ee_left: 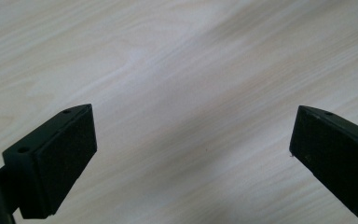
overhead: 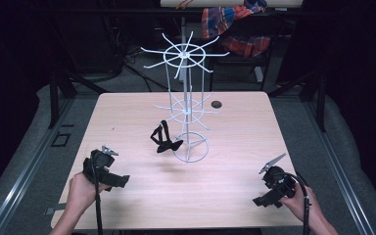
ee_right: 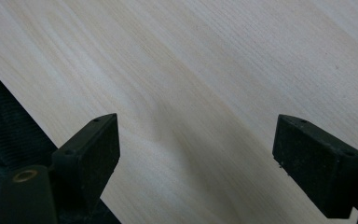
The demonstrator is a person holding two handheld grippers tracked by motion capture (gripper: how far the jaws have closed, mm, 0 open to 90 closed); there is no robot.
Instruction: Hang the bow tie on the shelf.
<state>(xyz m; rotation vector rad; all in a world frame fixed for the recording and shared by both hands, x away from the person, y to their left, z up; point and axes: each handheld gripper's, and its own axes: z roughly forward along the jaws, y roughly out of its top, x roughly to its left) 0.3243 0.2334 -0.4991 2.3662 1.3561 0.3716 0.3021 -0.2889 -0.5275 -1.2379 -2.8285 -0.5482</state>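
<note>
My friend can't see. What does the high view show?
A white wire rack stands on a wooden table with a small black thing beside its base. Two hands hold black tongs, left and right, near the front edge.

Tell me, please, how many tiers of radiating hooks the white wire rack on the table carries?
2: the upper tier crowns the white wire rack; the lower tier sits about halfway down, above its ring base.

One white wire rack [overhead: 188,105], one black object [overhead: 163,138], two claws, one wooden table [overhead: 127,117].
</note>
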